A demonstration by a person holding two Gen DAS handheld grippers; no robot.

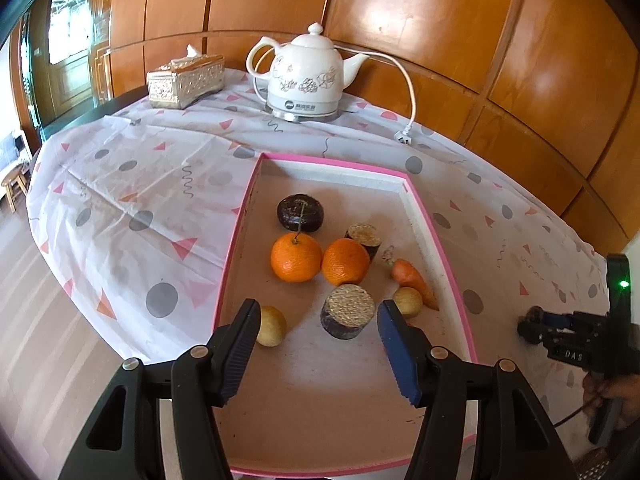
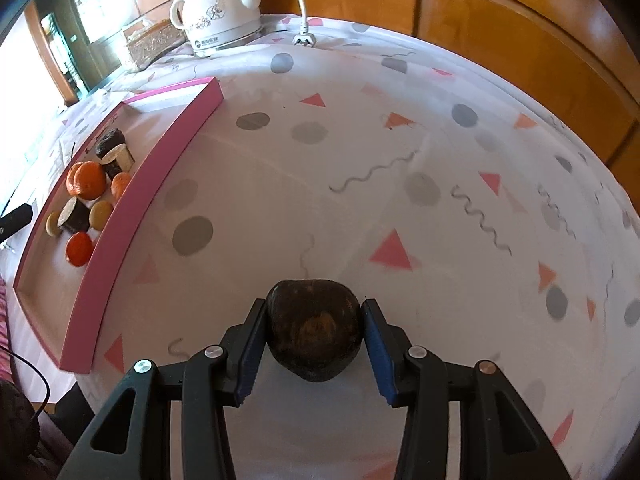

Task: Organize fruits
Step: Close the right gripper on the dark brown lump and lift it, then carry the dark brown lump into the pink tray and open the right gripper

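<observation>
Over the patterned white tablecloth (image 2: 360, 208), the right gripper (image 2: 315, 334) has its two black fingers clamped on a dark brown, rounded fruit (image 2: 315, 330), holding it outside and to the right of the shallow pink-rimmed tray (image 2: 132, 200).

The left gripper (image 1: 318, 346) hangs above the near part of that tray (image 1: 236, 236) with its jaws spread apart and nothing between them. Inside lie two oranges (image 1: 296, 258) side by side, a flat dark round fruit (image 1: 300, 213) beyond them, two dark cylindrical pieces with pale cut faces (image 1: 347, 316), a small carrot (image 1: 414, 280) by the right wall, and two pale yellow round fruits (image 1: 272, 326).

At the far end of the table stand a white ceramic electric kettle (image 1: 306, 76) and a gold patterned tissue box (image 1: 186, 82).
</observation>
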